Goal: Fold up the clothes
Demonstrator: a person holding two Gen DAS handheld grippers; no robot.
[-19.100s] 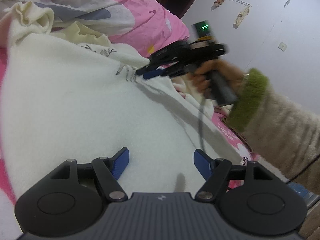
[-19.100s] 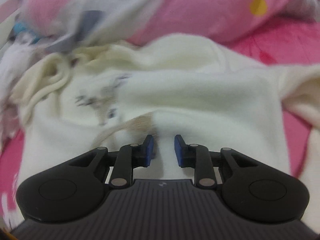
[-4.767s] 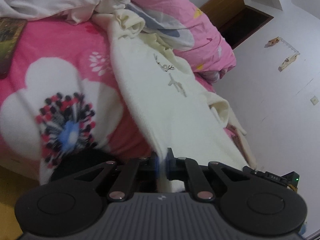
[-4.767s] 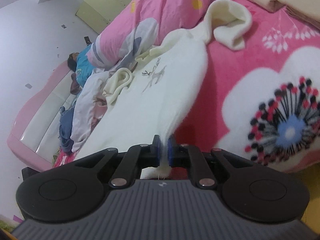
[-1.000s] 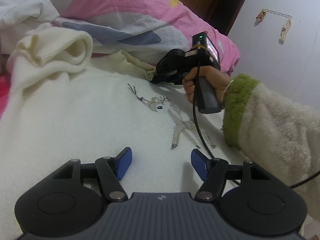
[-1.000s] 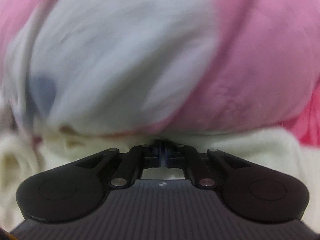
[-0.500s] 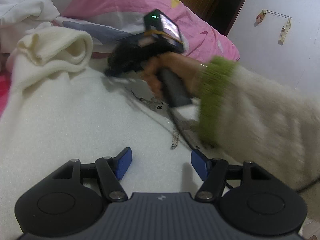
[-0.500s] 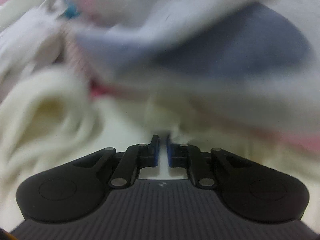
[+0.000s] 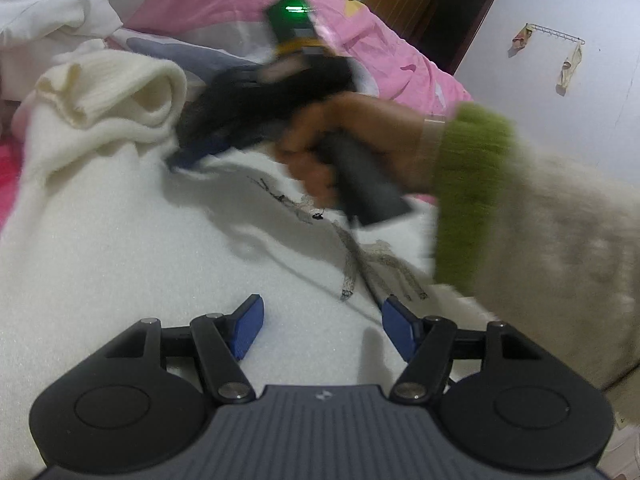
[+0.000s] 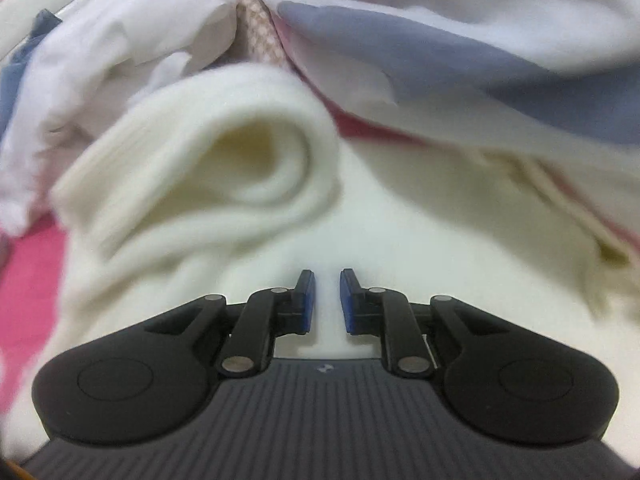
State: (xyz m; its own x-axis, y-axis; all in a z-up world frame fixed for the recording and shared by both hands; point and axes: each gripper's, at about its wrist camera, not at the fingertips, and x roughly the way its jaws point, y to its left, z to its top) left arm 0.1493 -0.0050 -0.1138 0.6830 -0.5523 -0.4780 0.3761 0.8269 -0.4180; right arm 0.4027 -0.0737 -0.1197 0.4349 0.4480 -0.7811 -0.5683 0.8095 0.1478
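1. Left wrist view: the cream sweater (image 9: 120, 240) lay spread flat on the bed, filling the lower frame, with a grey embroidered motif (image 9: 360, 256) on its front.
2. One rolled ribbed cuff (image 9: 120, 92) sat bunched at the sweater's far left end.
3. The left tongs (image 9: 318, 326) hung over the sweater, blue pads wide apart, released, nothing between them.
4. The right tongs (image 9: 180, 162), blurred, reached across the view with tips down just beside the cuff; a hand (image 9: 352, 148) gripped the handle, in a fuzzy sleeve with a green cuff (image 9: 472, 184). This arm blocked much of the sweater's right side.
5. Behind: one pink quilt (image 9: 240, 4), one white crumpled cloth (image 9: 48, 12), one dark doorway (image 9: 452, 20), one wall rack (image 9: 556, 40) with two items hanging.
6. Right wrist view: the right tongs (image 10: 327, 300) had just been opening; pads stood a narrow gap apart, bare sweater (image 10: 420, 240) below, nothing pinched.
7. The cuff (image 10: 224, 160) lay ahead and left of the tips, apart from them.
8. Quilt (image 10: 460, 40) overhung the sweater's far edge; white cloth (image 10: 120, 40) upper left; pink bed cover (image 10: 24, 280) at left.
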